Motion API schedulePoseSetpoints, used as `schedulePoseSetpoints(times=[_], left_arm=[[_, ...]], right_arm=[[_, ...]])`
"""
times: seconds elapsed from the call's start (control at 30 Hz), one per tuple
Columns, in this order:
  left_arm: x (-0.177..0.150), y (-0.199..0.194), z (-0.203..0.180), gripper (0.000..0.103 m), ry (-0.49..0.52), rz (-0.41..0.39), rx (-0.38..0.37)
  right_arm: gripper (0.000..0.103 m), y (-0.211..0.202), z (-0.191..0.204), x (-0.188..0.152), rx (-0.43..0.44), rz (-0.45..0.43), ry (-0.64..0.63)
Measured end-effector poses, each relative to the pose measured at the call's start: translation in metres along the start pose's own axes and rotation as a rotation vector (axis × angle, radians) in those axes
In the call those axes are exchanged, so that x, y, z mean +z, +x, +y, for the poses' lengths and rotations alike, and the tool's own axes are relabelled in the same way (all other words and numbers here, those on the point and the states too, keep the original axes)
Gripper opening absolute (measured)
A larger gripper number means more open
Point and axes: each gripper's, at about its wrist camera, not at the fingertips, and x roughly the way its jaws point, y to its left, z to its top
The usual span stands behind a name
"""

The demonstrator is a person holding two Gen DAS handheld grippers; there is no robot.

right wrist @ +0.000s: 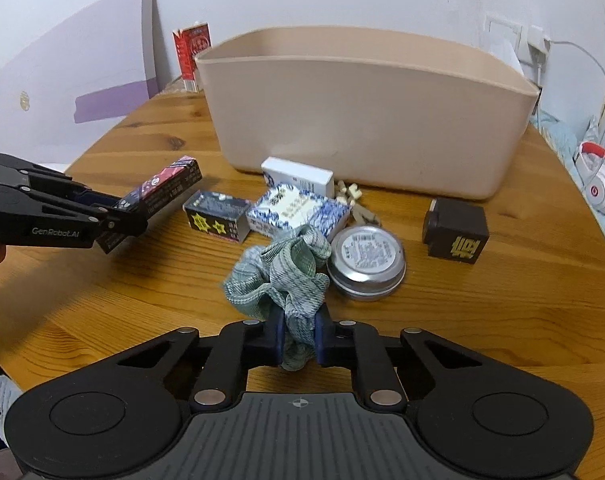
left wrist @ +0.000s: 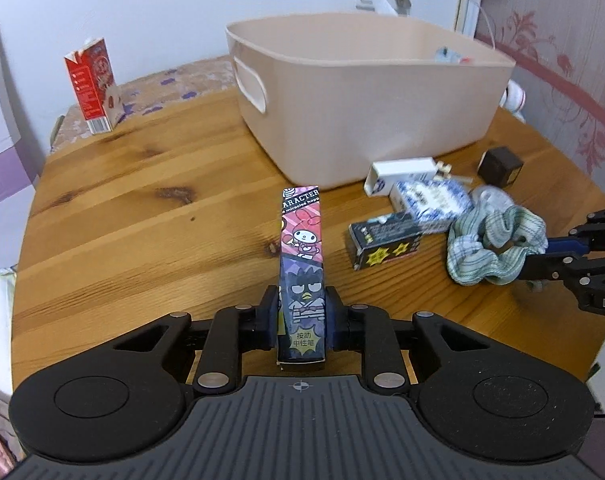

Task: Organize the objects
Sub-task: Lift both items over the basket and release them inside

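My left gripper (left wrist: 301, 318) is shut on a long cartoon-printed pen box (left wrist: 302, 256) and holds it above the wooden table (left wrist: 142, 216); it also shows in the right wrist view (right wrist: 158, 192). My right gripper (right wrist: 298, 338) is shut on a green-striped scrunchie (right wrist: 286, 276), also seen from the left wrist view (left wrist: 498, 246). A beige bin (right wrist: 362, 120) stands behind the clutter; in the left wrist view the bin (left wrist: 354, 100) holds something small at its far side.
On the table lie a black star-printed box (right wrist: 216, 220), a blue-white patterned box (right wrist: 298, 212), a white box (right wrist: 296, 176), a round tin (right wrist: 366, 262) and a black cube (right wrist: 454, 232). A red carton (left wrist: 94, 84) stands at the far left. Headphones (right wrist: 598, 184) lie off the right edge.
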Motion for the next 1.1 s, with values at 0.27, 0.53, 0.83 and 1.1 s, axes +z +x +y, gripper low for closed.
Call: schedulePoseSetpoints(times=[0.27,0.53,0.83,1.1], left_arm=[[0.011,-0.036,-0.015,0.023,0.023,-0.068,-0.007],[0.037,-0.068,-0.034,0.023,0.046,-0.167,-0.011],[0.086,-0.076,-0.052,0.023,0.065,-0.265,0.007],[0.132,-0.045,-0.059,0.023,0.04,-0.259,0.007]], right_arm=[[0.013,-0.036,-0.005,0.009,-0.007,-0.082,-0.028],[0.013,-0.064,-0.023,0.028,-0.044,-0.167,-0.024],[0.013,-0.085,-0.048,0.059,-0.073,-0.261,-0.006],[0.013,-0.088,-0.073,0.098,-0.091,-0.325,0.009]])
